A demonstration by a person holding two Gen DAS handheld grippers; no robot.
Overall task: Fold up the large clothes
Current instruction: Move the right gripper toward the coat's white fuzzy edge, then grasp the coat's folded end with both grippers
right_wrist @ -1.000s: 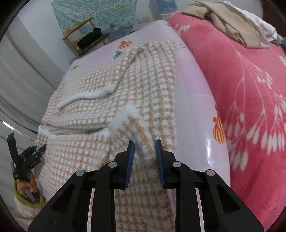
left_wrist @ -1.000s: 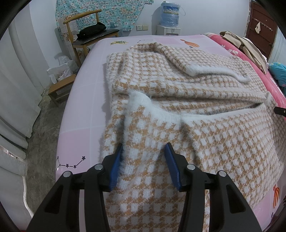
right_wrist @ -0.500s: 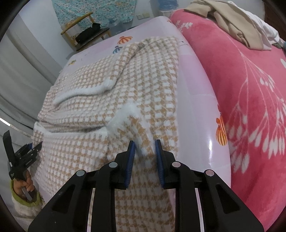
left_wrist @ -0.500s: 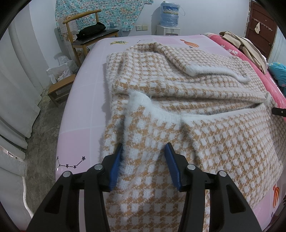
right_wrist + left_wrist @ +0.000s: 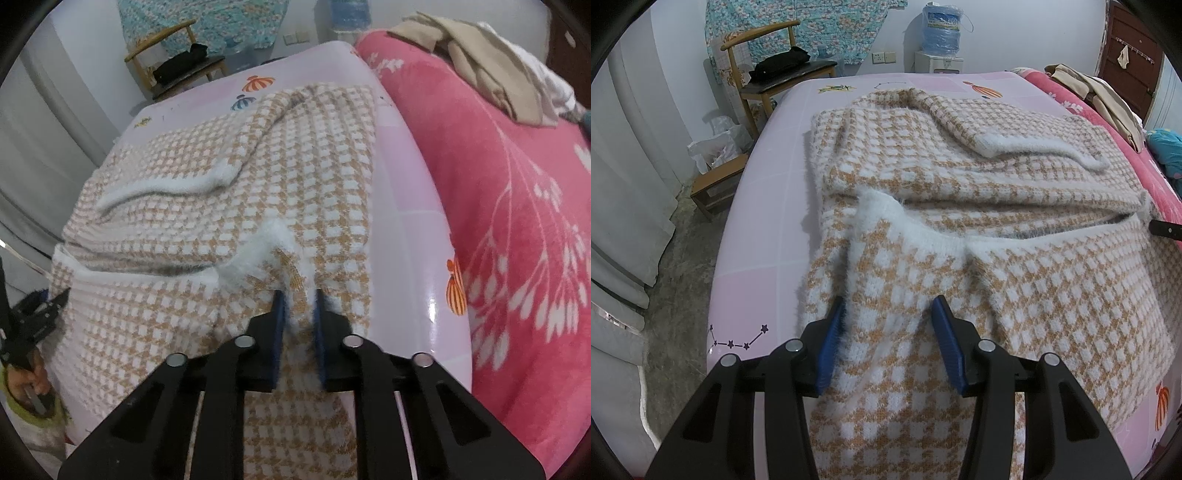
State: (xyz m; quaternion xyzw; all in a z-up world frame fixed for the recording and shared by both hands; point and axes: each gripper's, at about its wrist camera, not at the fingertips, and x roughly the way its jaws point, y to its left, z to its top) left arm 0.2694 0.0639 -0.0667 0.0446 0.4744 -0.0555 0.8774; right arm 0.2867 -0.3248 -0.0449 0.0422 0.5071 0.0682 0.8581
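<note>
A large tan-and-white checked fluffy sweater (image 5: 960,206) lies partly folded on the pink bed (image 5: 768,221), its white-trimmed hem doubled back across the middle. My left gripper (image 5: 888,321) stands open over the sweater's near left part, with fabric lying loose between its blue pads. In the right wrist view my right gripper (image 5: 299,306) is shut on a pinched ridge of the sweater (image 5: 258,192) near its white-trimmed right corner. The left gripper (image 5: 33,321) shows there at the far left edge, held by a hand. A black tip of the right gripper (image 5: 1167,230) peeks in at the left view's right edge.
A red flowered blanket (image 5: 517,206) covers the bed's right side, with beige clothes (image 5: 480,55) piled on it. Beyond the bed's far end stand a wooden chair (image 5: 775,74) and a water dispenser (image 5: 942,48). Curtains (image 5: 624,184) and bare floor lie to the left.
The right gripper's jaws have closed on a ridge of the sweater near its white-trimmed corner, and it has shifted slightly. The left gripper has kept still.
</note>
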